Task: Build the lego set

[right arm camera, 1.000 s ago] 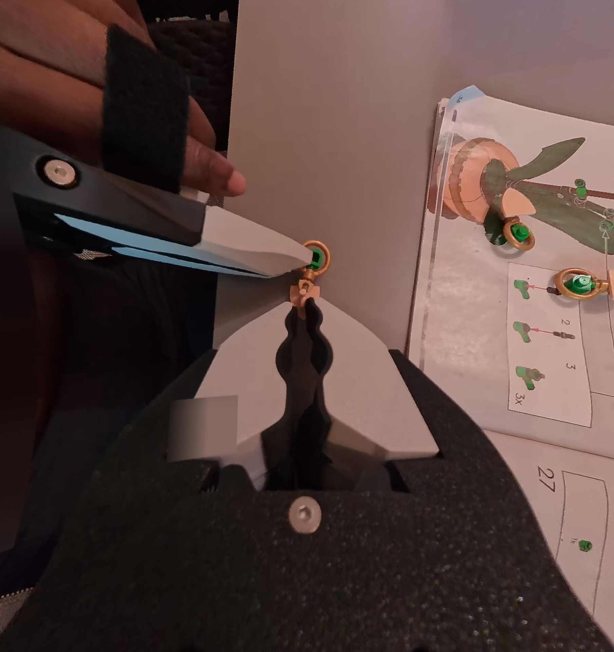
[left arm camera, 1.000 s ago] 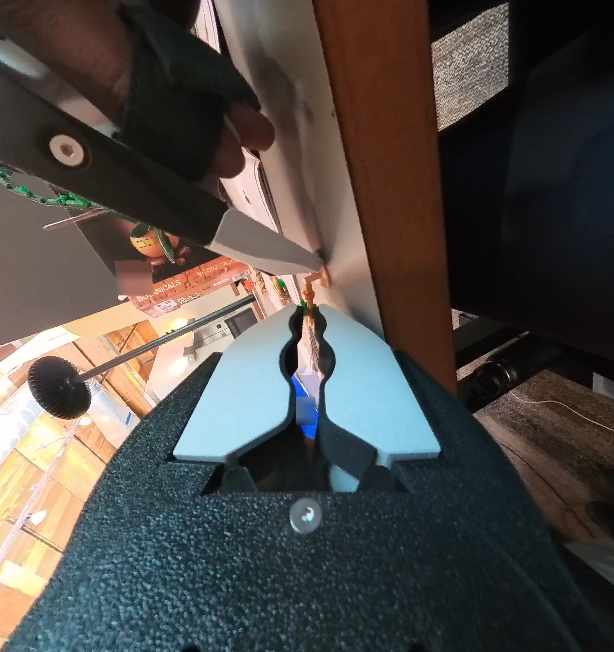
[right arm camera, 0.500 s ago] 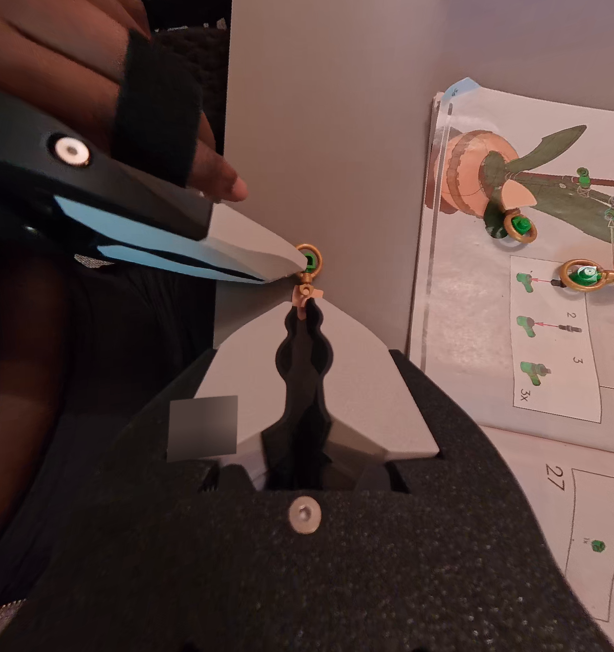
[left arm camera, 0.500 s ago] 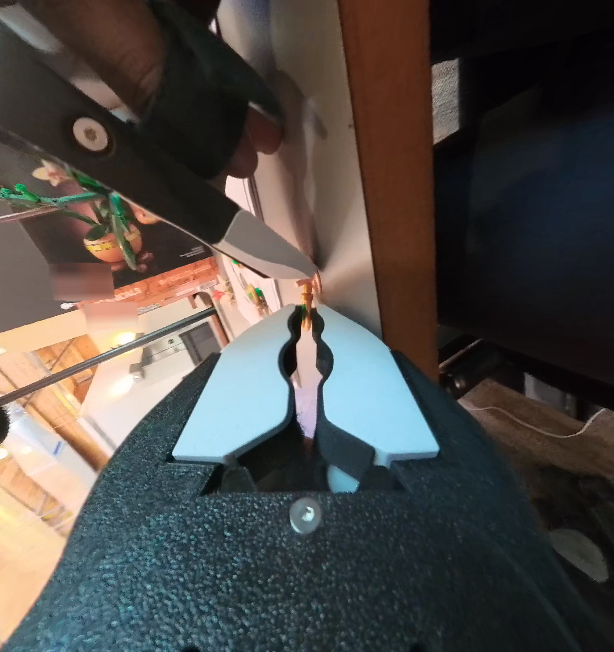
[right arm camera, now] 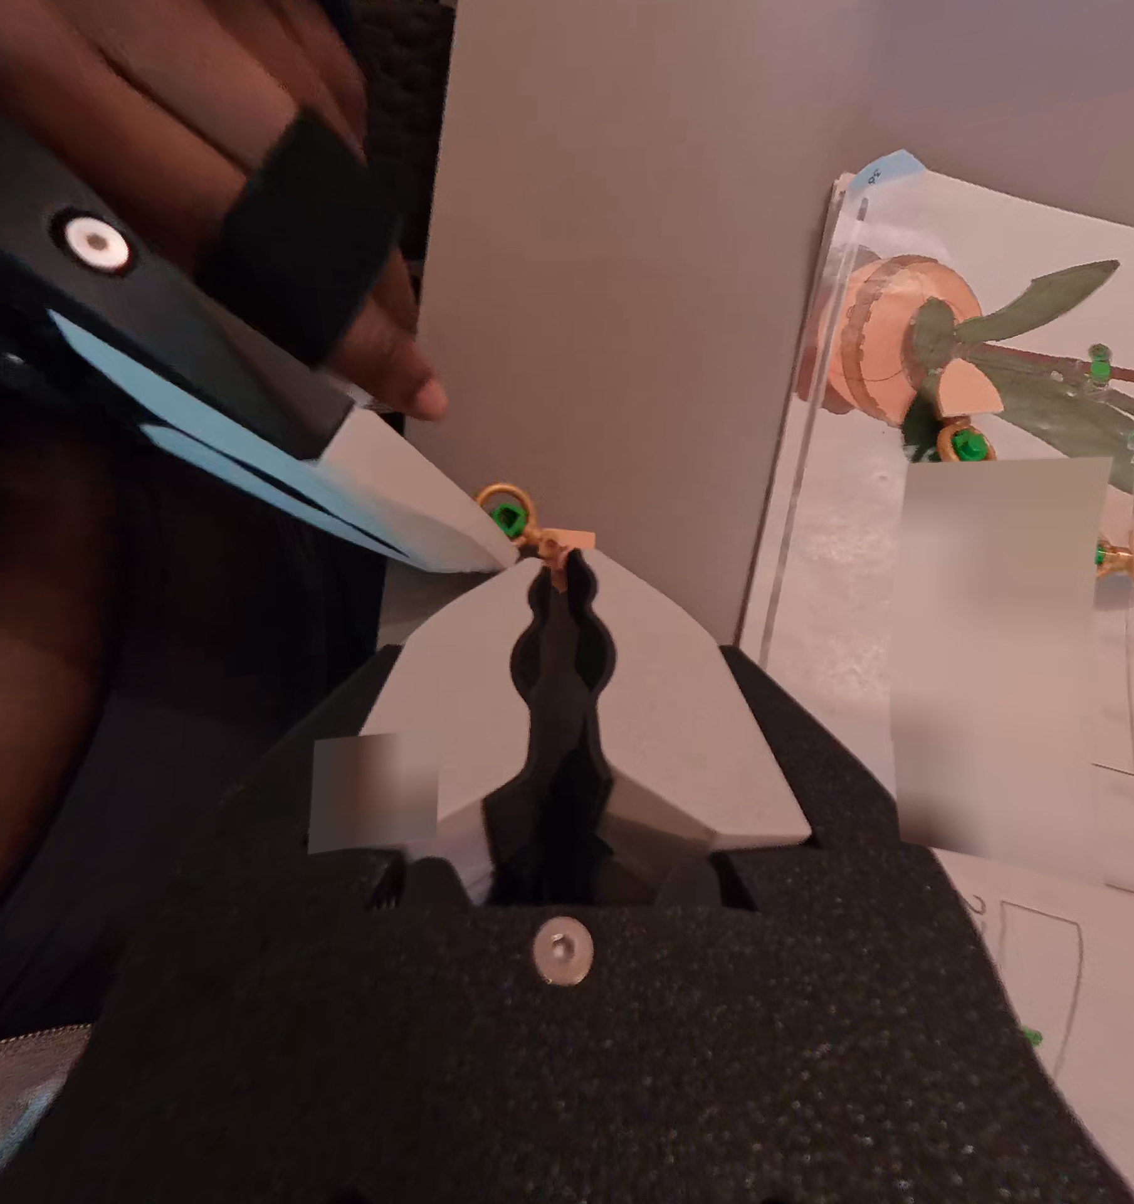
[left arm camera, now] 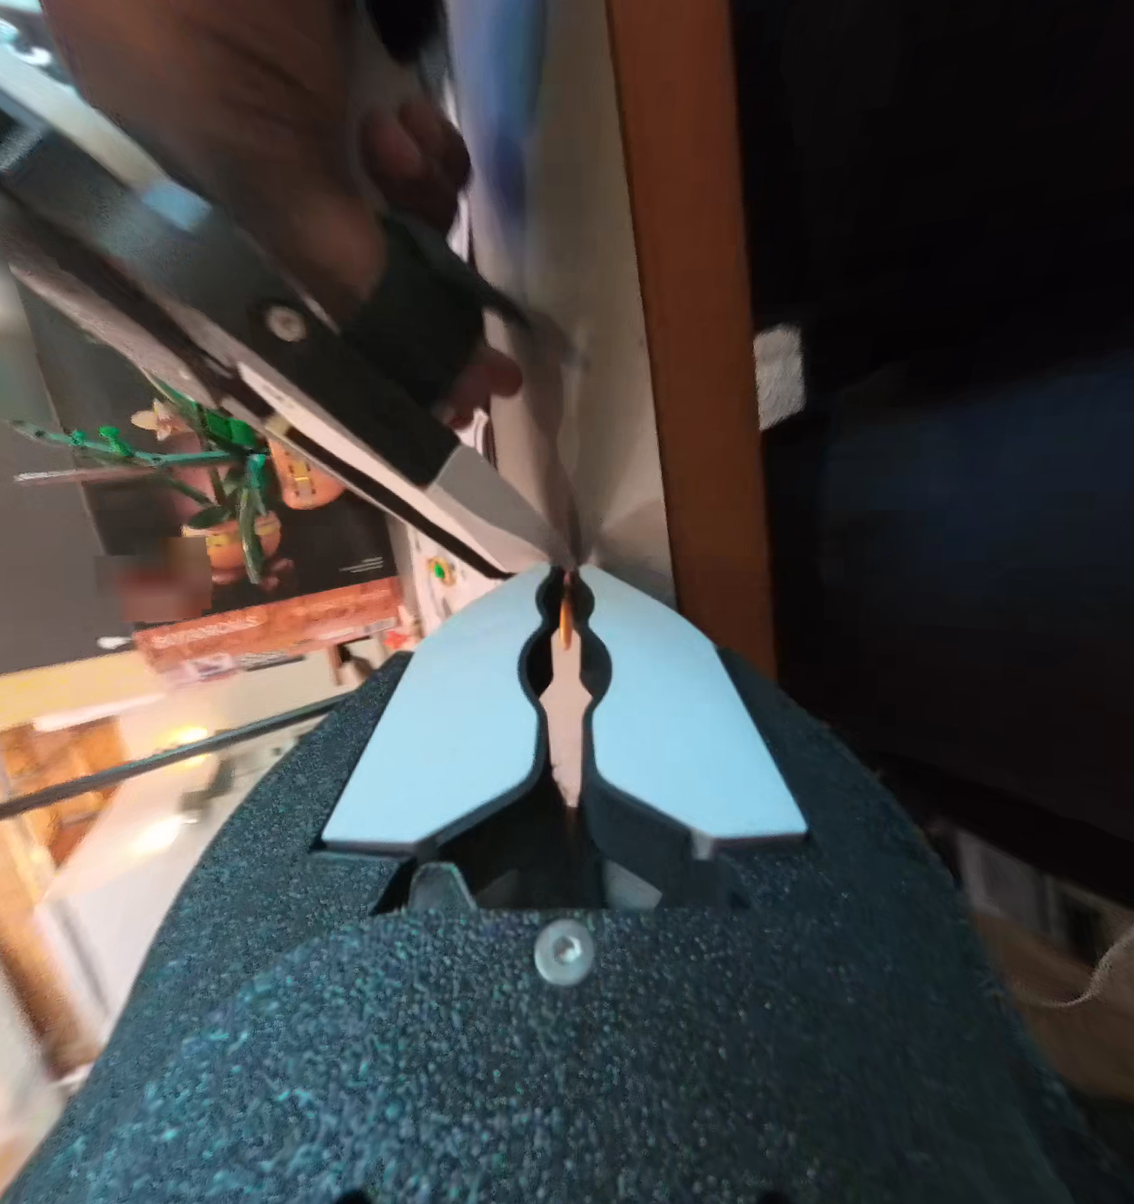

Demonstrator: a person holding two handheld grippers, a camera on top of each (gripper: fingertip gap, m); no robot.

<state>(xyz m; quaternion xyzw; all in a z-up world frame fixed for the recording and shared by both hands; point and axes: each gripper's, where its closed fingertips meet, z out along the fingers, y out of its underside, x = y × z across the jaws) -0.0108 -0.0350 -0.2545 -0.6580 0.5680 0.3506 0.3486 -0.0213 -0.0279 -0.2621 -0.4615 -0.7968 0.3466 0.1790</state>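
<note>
A small gold ring with a green stud (right arm camera: 507, 516) is joined to a tan piece (right arm camera: 577, 541). Both are held in the air between my two grippers, over the table's near edge. My left gripper (left arm camera: 565, 573) is shut on the gold ring (left arm camera: 565, 619), which shows edge-on between its fingers. In the right wrist view it comes in from the left (right arm camera: 486, 547). My right gripper (right arm camera: 563, 563) is shut on the tan piece's lower end. In the left wrist view it comes in from the upper left (left arm camera: 538, 541). The two grippers' tips nearly touch.
The open instruction booklet (right arm camera: 844, 586) lies on the white table top (right arm camera: 616, 260) to the right. The set's box with a plant picture (left arm camera: 258, 541) stands farther back. The table's wooden edge (left arm camera: 681, 326) runs close by. A person's hands hold both grippers.
The ring and tan piece have tilted over to the left in the right wrist view. The left gripper has swung and now sits lower; its view is blurred by motion.
</note>
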